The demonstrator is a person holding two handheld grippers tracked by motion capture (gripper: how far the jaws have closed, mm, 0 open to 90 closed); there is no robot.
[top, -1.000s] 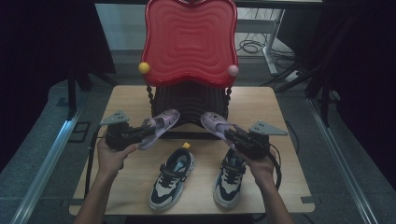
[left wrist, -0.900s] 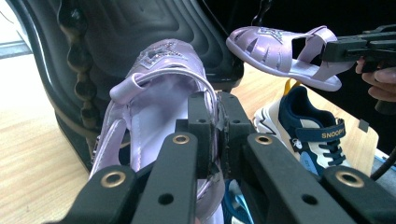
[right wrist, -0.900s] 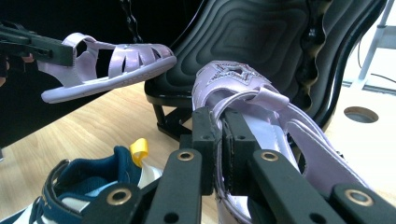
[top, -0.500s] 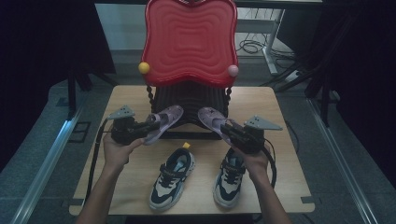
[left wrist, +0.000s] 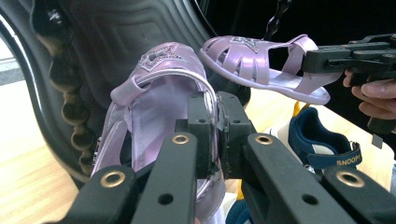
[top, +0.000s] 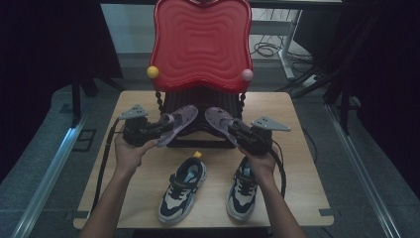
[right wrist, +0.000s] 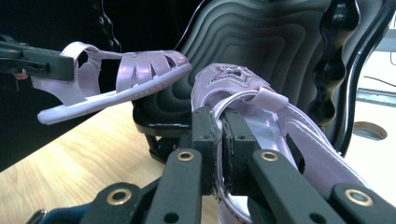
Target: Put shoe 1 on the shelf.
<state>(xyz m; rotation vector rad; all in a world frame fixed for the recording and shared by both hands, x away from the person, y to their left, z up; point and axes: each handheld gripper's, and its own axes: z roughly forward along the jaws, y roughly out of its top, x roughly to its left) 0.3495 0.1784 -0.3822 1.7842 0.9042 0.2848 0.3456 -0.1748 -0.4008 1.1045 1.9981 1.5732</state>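
Now each gripper pinches one shiny lilac strappy sandal by its heel strap: left gripper [top: 157, 133] holding the left sandal [top: 179, 123], right gripper [top: 236, 131] the right sandal [top: 218, 120], toes pointing toward the black chair seat [top: 200, 99] just ahead, above the wooden table [top: 297, 163]

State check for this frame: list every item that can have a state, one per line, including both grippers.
Left gripper: shut on the left sandal's heel strap.
Right gripper: shut on the right sandal's heel strap.
Left sandal: lifted off the table, toe toward the chair.
Right sandal: lifted, toe toward the chair.
Left sneaker: upright on the table, strapped shut.
Right sneaker: upright on the table.
Red chair: standing upright.
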